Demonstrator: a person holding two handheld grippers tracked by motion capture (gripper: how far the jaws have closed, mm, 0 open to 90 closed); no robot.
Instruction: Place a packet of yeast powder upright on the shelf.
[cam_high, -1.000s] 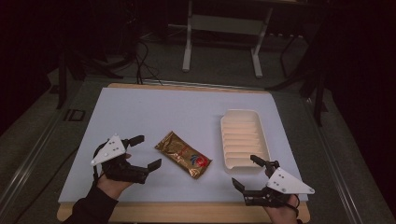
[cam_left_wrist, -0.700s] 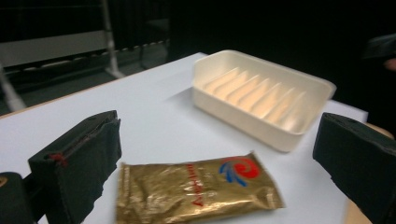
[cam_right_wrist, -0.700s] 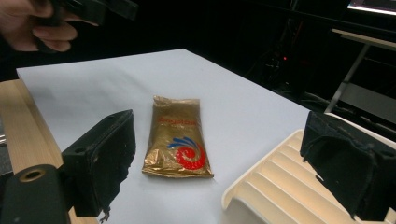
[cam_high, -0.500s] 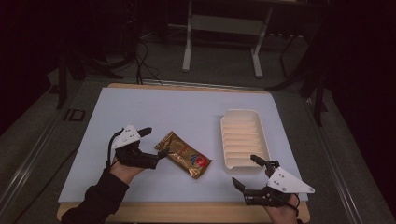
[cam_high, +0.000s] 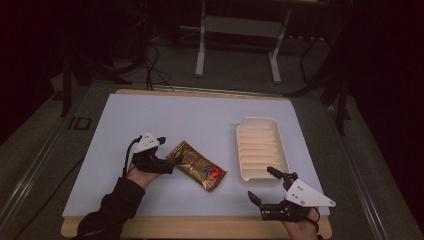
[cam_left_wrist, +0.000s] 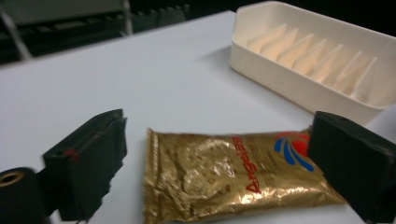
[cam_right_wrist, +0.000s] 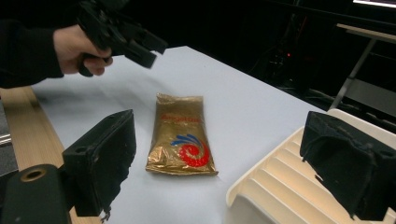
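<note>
From above, the gold snack packet (cam_high: 195, 172) lies flat on the pale table (cam_high: 200, 120), left of the ribbed white tray (cam_high: 261, 149) and just apart from it. My left claw (cam_high: 170, 156) sits at the packet's far-from-tray end, jaws spread on either side of that corner, I judge so that they can close on the crimped edge. My right claw (cam_high: 264, 186) waits at the table's near edge, just short of the tray's near end, jaws wide and holding nothing, probably kept out of the way. Along my left claw (cam_left_wrist: 219, 154), the packet (cam_left_wrist: 233, 177) lies lengthwise between the two black jaws, which stand well open with nothing pinched yet; the tray (cam_left_wrist: 317, 60) is beyond it, empty, slots up. Along my right claw (cam_right_wrist: 233, 158), the jaws gape around empty air, the packet (cam_right_wrist: 181, 135) lies on the table beyond them beside the tray's corner (cam_right_wrist: 289, 186), and my left hand (cam_right_wrist: 77, 46) holds its claw (cam_right_wrist: 140, 44) just above the packet's far end, ready to come down.
</note>
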